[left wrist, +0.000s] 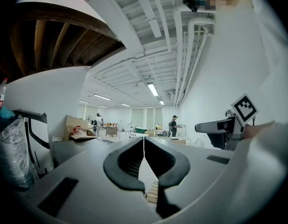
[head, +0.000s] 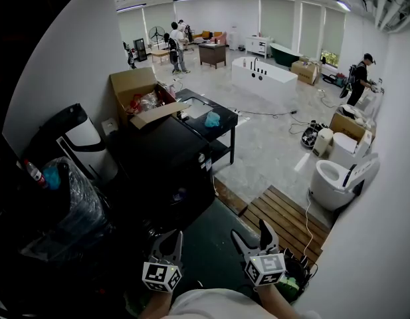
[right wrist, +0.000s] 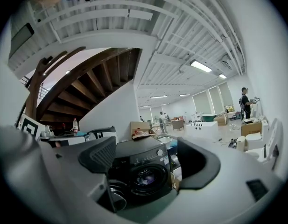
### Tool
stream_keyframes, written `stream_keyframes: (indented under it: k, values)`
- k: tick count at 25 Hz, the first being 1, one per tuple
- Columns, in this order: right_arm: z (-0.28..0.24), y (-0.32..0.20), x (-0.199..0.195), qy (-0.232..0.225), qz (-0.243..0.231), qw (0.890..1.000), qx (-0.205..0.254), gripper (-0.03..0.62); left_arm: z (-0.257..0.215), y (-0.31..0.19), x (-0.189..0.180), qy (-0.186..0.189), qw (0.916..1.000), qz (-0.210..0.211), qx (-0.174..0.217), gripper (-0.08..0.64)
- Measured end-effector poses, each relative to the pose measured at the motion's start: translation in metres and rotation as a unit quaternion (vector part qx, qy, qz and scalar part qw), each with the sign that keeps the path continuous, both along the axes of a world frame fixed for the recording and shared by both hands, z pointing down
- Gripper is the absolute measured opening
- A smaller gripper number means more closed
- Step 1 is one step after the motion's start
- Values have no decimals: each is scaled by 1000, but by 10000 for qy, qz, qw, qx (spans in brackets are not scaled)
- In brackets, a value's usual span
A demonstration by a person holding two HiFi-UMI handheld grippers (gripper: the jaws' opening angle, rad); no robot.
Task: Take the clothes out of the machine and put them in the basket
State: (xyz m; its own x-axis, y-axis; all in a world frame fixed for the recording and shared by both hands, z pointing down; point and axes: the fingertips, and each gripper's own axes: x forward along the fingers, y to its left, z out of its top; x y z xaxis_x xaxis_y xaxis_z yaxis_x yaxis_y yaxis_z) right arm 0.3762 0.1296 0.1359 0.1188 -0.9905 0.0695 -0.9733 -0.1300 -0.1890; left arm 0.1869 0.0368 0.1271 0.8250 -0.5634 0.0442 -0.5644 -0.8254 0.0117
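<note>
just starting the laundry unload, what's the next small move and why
Probably ease the right claw forward to the washer door. That claw is open and empty, the washer shows between its jaws but not yet within reach, and the left claw is shut, so the right looks readier.

A pale, glossy tiled floor (head: 271, 153) carries everything in the head view. At 8 o'clock from the middle a black washing machine (head: 166, 171) stands on it, with a dark mat (head: 208, 241) spread in front at 6 o'clock. Just beside the mat, at 5 o'clock, lies a wooden slat platform (head: 288, 221), and a white toilet (head: 334, 181) stands past it at 4 o'clock. Behind the machine, at 12 o'clock, stands a black table (head: 224, 126), and an open cardboard box (head: 133, 85) sits at 10 o'clock. Further off, a white bathtub (head: 271, 82) rests at 1 o'clock, and another cardboard box (head: 347, 126) at 3 o'clock.
</note>
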Motion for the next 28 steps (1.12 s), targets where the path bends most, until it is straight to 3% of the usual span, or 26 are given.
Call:
stream_keyframes:
  k: [17, 28]
  values:
    - [11, -1, 2, 73, -90, 9997, -228, 402, 8, 5, 5, -46, 10000, 32, -80, 21]
    - [26, -40, 19, -1, -51, 9991, -421, 394, 21, -36, 20, -77, 9997, 33, -234, 21]
